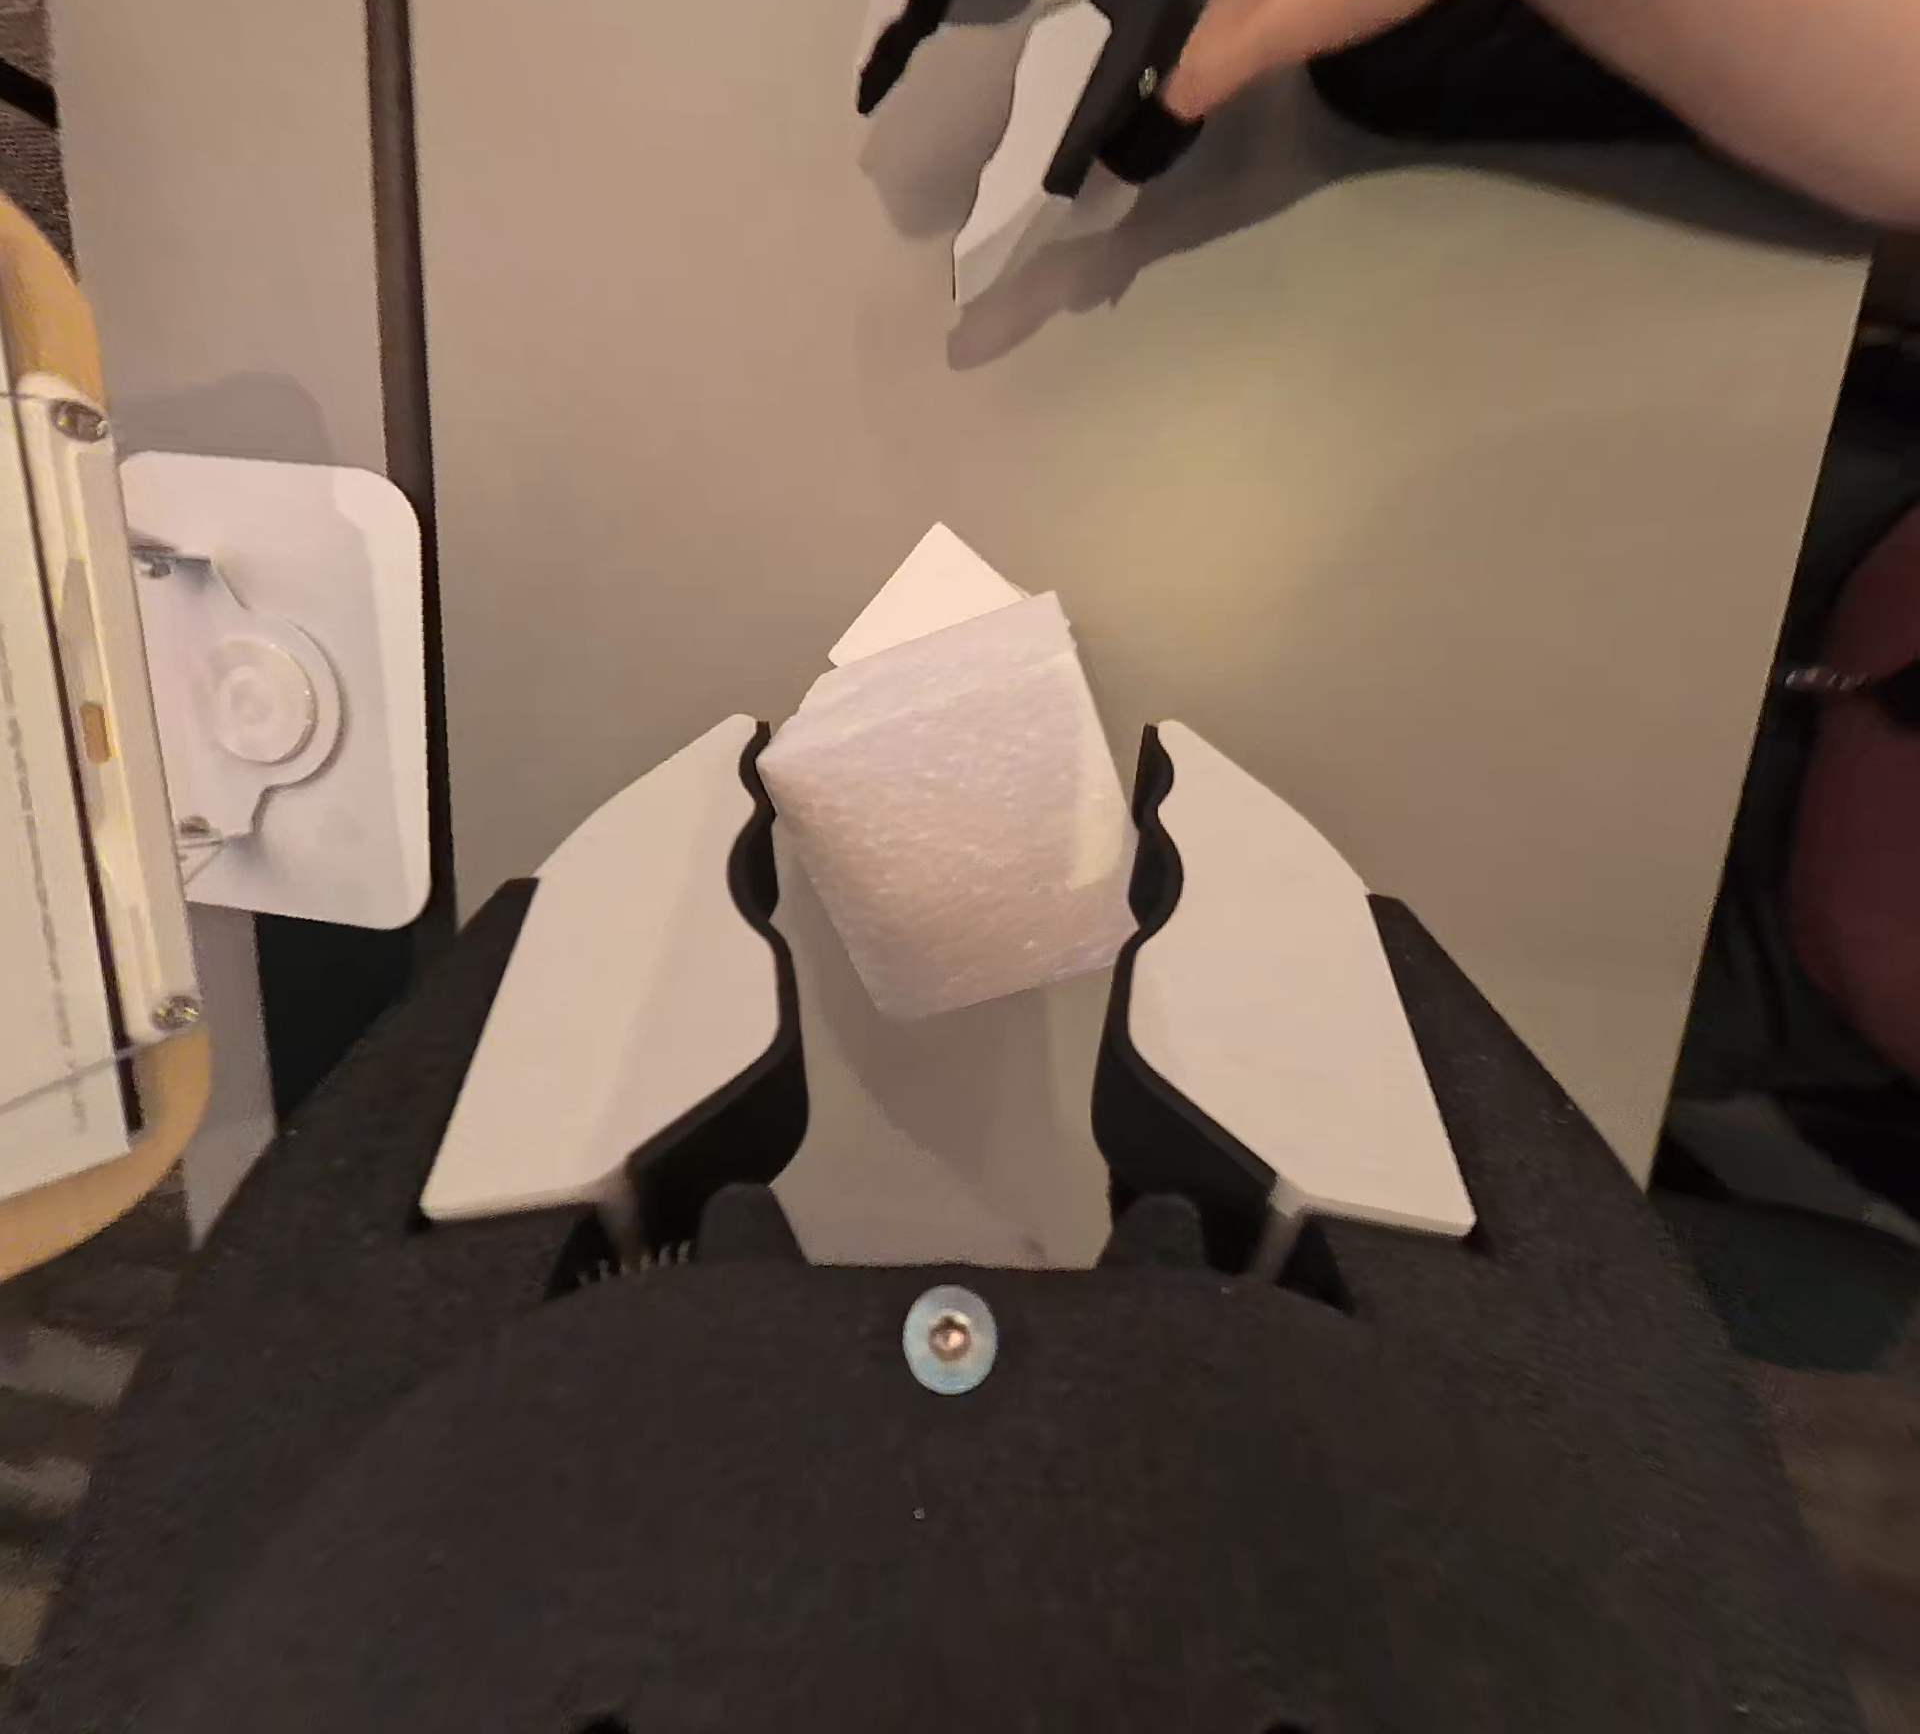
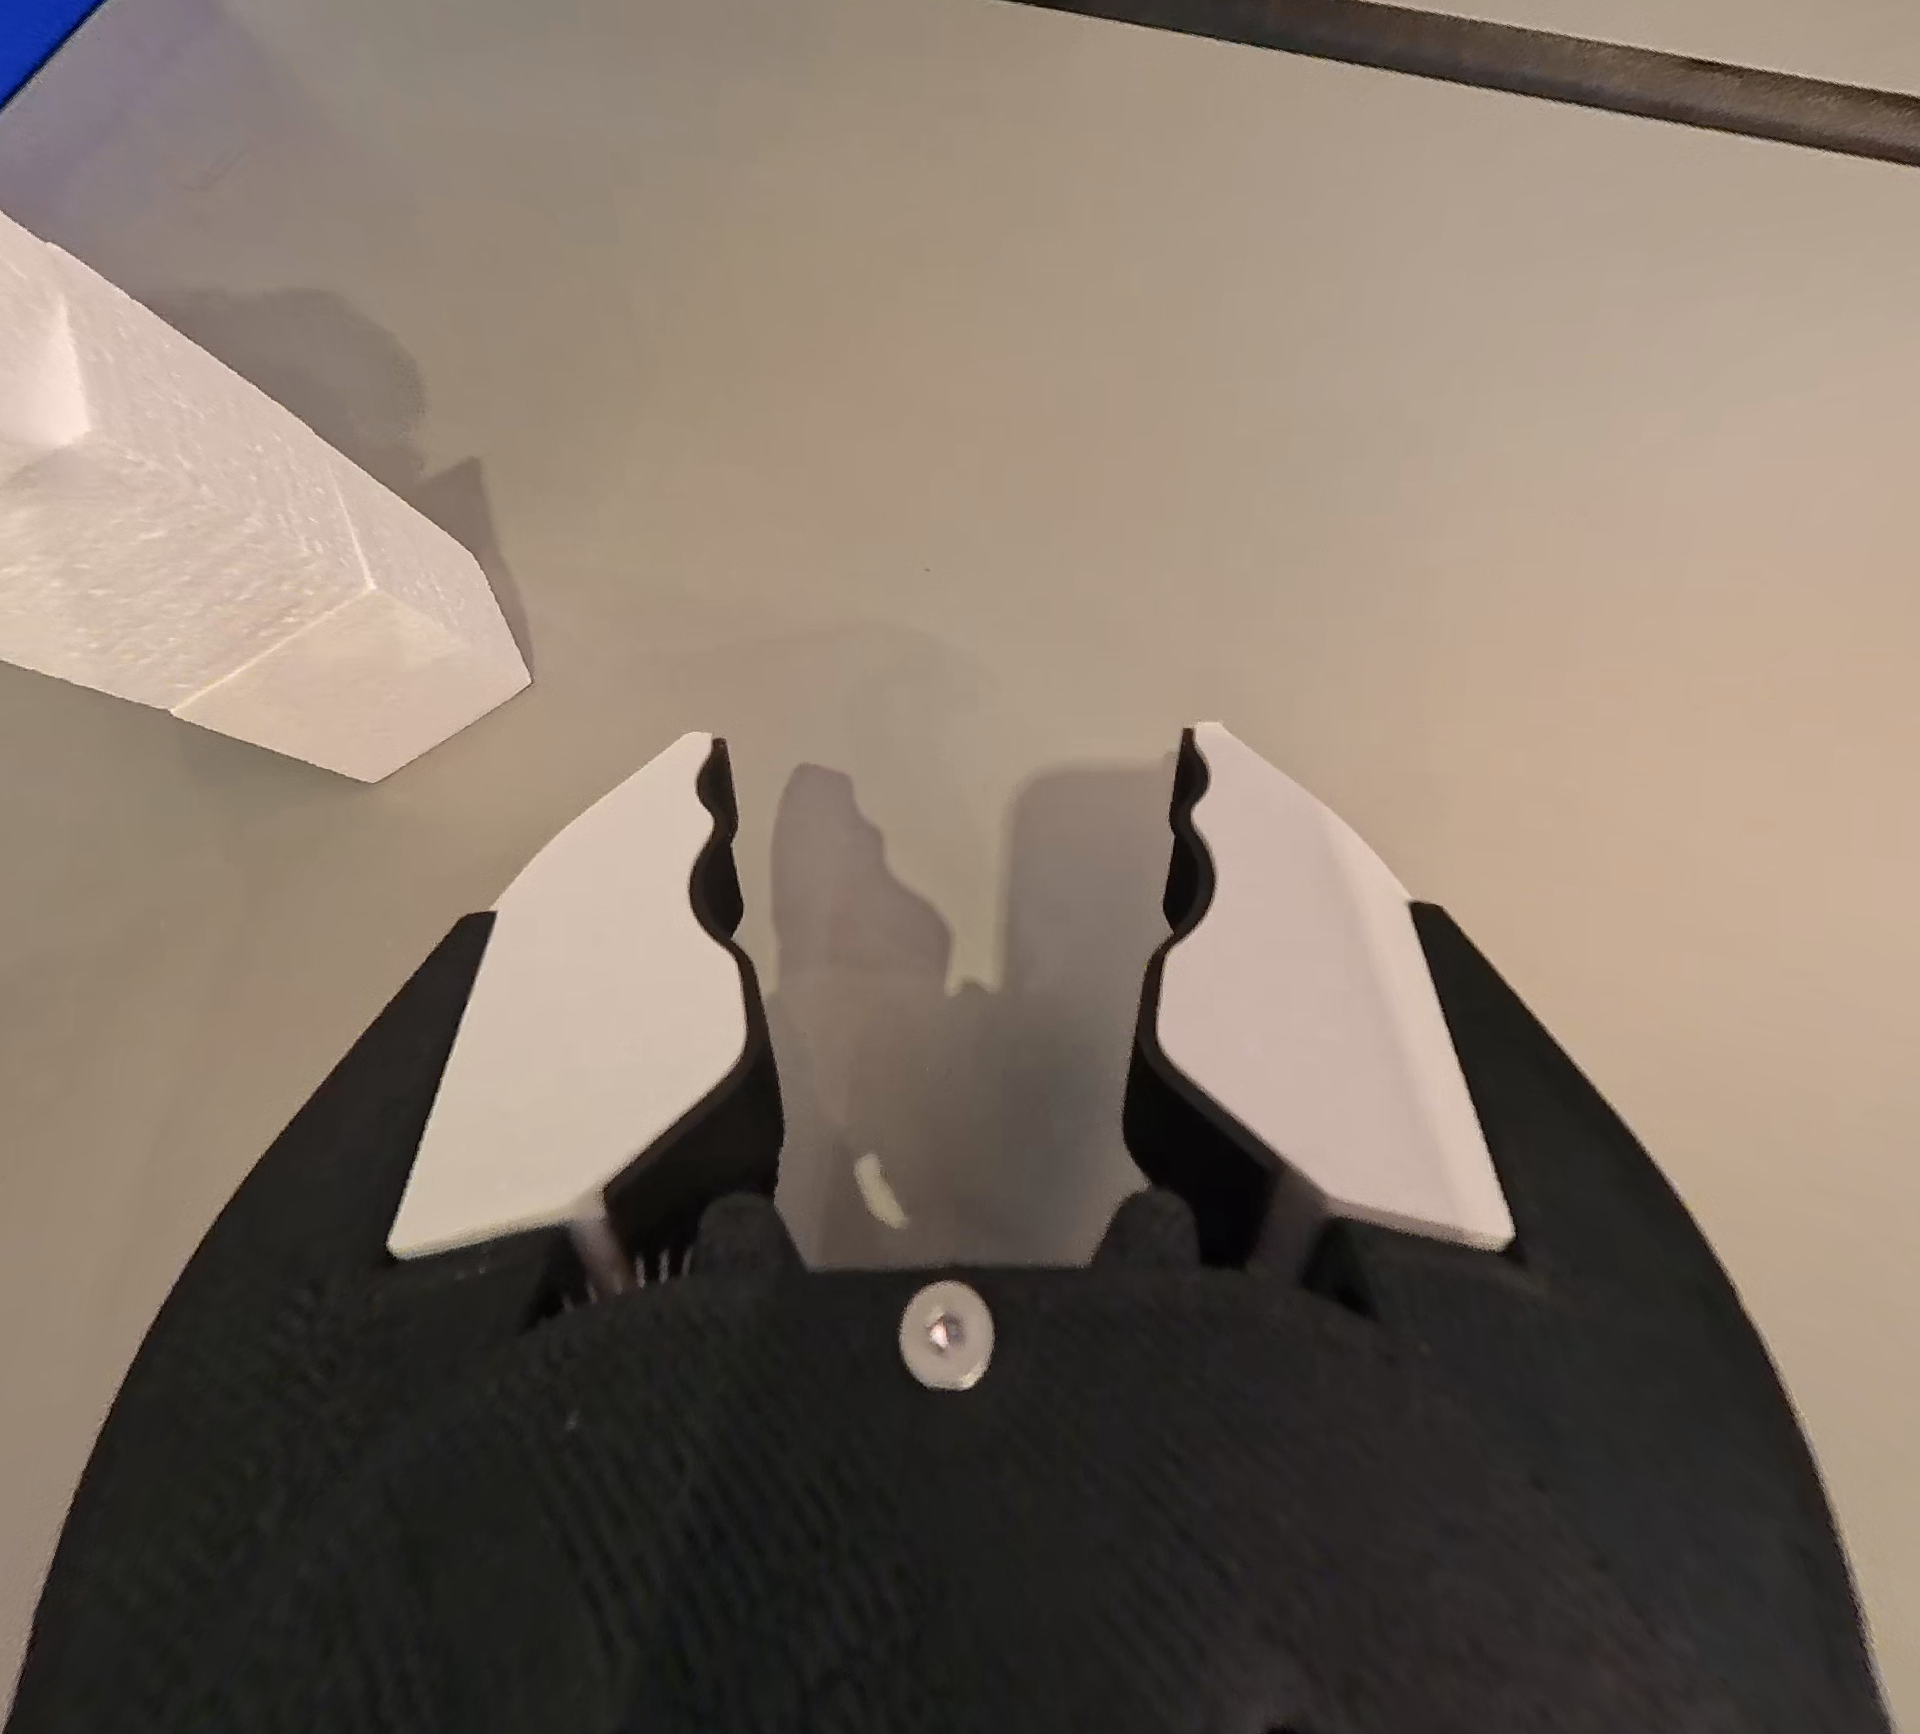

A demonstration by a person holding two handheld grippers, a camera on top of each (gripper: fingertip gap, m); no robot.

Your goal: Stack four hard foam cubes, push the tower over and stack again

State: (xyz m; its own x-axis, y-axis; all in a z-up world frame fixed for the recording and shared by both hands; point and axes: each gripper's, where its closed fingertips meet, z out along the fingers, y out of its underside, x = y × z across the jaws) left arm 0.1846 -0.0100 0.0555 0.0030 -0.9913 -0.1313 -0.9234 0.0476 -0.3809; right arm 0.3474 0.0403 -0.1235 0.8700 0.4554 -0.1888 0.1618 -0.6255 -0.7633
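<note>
Between the spread fingers of the left claw (image 1: pixel 951 749), low in the left wrist view, a white hard foam cube (image 1: pixel 951 843) is framed but seemingly not yet clamped, while the empty, released right claw (image 2: pixel 954 749) is kept well apart from the white foam stack (image 2: pixel 208 541) at its frame's left edge.

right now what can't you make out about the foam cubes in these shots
- Tower height: left wrist view looks down; the foam cube between the left hand-held gripper fingers hides those beneath.
- Foam stack: right wrist view, cut by the left edge.
- Right hand-held gripper: motion-blurred in left wrist view.
</note>
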